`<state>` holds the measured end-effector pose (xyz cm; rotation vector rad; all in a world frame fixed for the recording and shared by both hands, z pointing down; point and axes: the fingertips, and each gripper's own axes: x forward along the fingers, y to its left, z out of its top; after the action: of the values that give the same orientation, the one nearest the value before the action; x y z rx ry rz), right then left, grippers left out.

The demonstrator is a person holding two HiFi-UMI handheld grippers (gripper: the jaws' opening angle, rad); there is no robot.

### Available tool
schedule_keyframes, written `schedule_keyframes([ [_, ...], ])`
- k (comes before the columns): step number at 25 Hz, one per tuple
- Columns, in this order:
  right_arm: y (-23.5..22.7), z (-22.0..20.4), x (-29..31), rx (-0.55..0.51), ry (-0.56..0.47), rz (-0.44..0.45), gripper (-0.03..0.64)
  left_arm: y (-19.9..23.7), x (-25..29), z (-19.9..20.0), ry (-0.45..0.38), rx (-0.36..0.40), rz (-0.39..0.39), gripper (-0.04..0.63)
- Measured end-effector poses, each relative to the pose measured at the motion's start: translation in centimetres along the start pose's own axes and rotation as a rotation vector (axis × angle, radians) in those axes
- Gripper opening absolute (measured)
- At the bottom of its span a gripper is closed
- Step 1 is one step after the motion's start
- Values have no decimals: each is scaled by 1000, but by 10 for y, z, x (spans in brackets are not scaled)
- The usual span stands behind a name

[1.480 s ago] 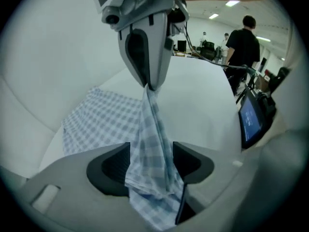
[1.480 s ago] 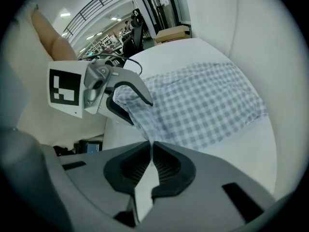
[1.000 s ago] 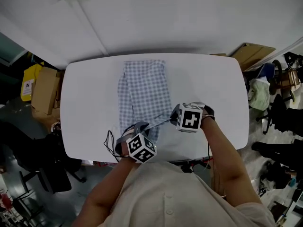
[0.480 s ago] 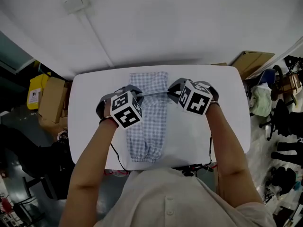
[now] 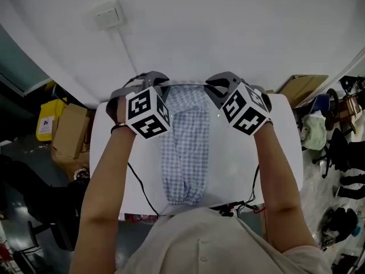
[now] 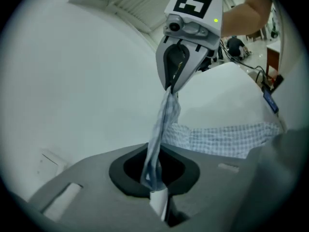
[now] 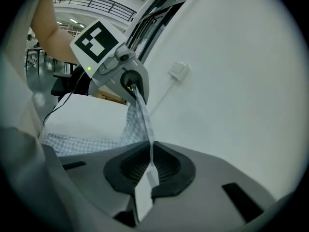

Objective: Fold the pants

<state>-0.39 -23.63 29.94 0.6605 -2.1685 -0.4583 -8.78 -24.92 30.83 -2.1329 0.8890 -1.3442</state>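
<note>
Left tongs [image 5: 162,82] clamped on one corner of checked pants [image 5: 185,147]; right tongs [image 5: 210,85] clamped on other corner; cloth edge stretched between them, held above far side of white worktop [image 5: 239,164]; rest of pants drapes down, lies along worktop toward person; near end bunched by near edge.

Both arms were stretched forward, left forearm [image 5: 104,178] and right forearm [image 5: 275,173] bare and nearly parallel. Left gripper [image 5: 155,80] and right gripper [image 5: 218,85] sat level with each other, tips turned inward, facing one another, each pair of jaws clamped on the pants [image 5: 183,136].
</note>
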Motion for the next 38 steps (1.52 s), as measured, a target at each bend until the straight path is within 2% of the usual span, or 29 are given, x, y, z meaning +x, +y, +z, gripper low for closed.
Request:
schedule_keyframes([
  [4,14,15,-31,-39,-1,-47,31,-1,-30,13,-62,127,49,23],
  [7,42,14,-49,-57,36,-6,31,-30,-48,14,-114,153,-21,23],
  [12,126,-4,-68,-47,92,186,31,-117,-74,-2,-160,107,-237,23],
  [17,207,-24,-76,-31,133,314,31,-204,-95,-25,-151,60,-379,23],
  [23,275,-46,-81,-16,175,390,31,-283,-108,-44,-145,-13,-465,23],
  [29,331,-75,-66,-3,208,437,31,-336,-97,-69,-113,-30,-522,23],
  [34,377,-106,-41,27,243,478,31,-389,-77,-95,-104,3,-580,23],
  [38,406,-127,-28,29,264,526,31,-421,-67,-108,-129,-55,-623,25],
])
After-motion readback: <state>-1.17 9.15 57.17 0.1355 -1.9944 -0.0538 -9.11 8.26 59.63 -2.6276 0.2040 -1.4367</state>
